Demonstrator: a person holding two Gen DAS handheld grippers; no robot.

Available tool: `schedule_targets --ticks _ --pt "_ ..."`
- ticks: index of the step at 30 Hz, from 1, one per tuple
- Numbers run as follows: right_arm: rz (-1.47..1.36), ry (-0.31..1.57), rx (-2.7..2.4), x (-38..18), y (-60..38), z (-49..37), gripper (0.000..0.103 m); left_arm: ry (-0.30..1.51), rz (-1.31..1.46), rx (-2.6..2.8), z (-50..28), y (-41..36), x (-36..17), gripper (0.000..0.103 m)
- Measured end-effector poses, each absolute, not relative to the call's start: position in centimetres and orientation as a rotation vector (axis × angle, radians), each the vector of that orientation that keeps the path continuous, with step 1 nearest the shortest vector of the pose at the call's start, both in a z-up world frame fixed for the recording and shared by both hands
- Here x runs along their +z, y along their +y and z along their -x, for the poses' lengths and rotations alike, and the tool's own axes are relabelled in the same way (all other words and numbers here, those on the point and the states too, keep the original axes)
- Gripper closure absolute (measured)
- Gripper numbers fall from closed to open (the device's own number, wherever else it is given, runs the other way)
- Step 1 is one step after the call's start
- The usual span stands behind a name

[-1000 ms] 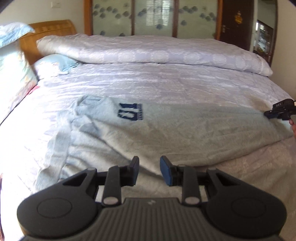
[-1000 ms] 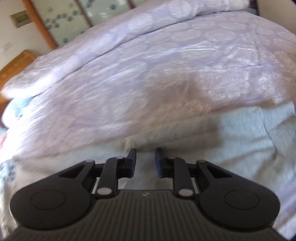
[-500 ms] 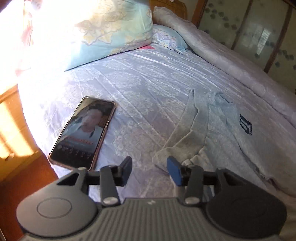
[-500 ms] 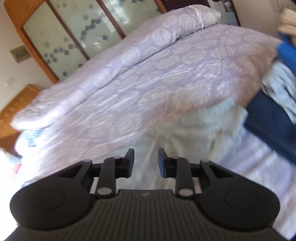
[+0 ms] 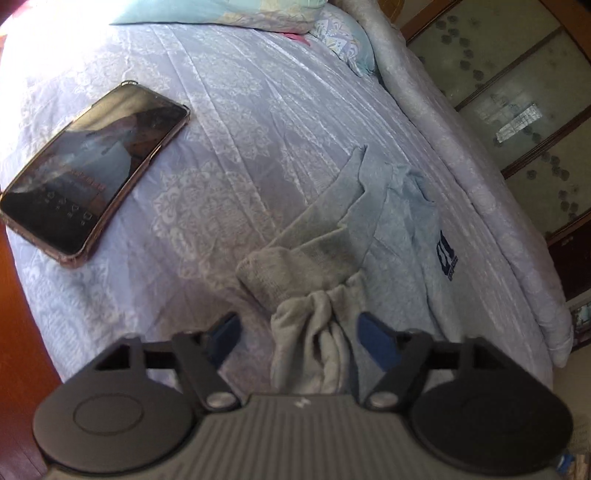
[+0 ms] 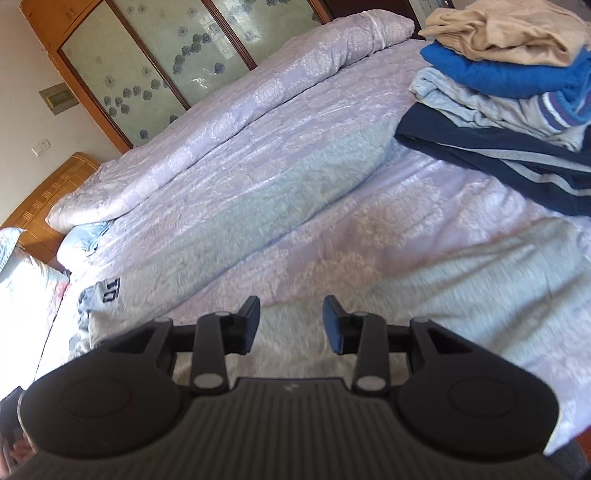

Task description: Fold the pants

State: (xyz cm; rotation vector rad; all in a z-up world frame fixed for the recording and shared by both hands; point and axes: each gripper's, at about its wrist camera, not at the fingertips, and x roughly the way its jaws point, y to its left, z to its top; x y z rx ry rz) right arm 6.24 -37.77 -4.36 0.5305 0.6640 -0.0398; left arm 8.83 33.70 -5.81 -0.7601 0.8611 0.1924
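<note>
On the lavender bedspread [image 5: 258, 110] near the bed's front edge, the grey pants [image 5: 325, 258] lay spread and unfolded, their bunched waistband between the closing left gripper [image 5: 295, 332], the right gripper [image 6: 290, 321] opening empty.

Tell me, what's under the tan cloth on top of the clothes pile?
A bright blue garment, then a grey one and a navy striped one. The tan cloth covers much of the blue.
</note>
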Motion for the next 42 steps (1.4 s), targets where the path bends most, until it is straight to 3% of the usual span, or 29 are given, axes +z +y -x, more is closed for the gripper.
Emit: schedule_targets --ticks 1,12,20,31,32,33,35,42 --pt "-0.525 0.66 -0.051 -4.2 -37.8 -5.9 0.062 0.899 0.759 0.184 -9.5 33.7 -6.0 0.093" --pt "-0.588 0.62 -0.332 -4.8 -44.1 2.5 0.062 0.839 0.857 0.315 -4.5 40.0 -3.2 0.095" --pt "-0.903 0.616 -0.349 -8.8 -46.5 6.2 0.062 0.886 0.829 0.346 -5.2 39.0 -4.4 0.092" --pt "-1.122 0.536 -0.349 -11.7 -49.1 2.6 0.06 0.891 0.839 0.363 -5.1 38.8 -4.2 0.092" --pt "-1.106 0.553 -0.335 -11.8 -49.2 1.9 0.074 0.889 0.843 0.362 -5.1 38.8 -4.1 0.093" --pt "-1.086 0.583 -0.333 -11.8 -49.0 1.4 0.097 0.887 0.853 0.36 -5.1 38.8 -3.9 0.094" --pt "-1.043 0.62 -0.331 -11.1 -48.7 1.2 0.098 0.876 0.894 0.35 -4.8 39.2 -3.4 0.094" --pt "-0.987 0.412 -0.267 -4.2 -49.2 3.0 0.098 0.791 1.079 0.25 -5.9 40.7 0.4 0.095"
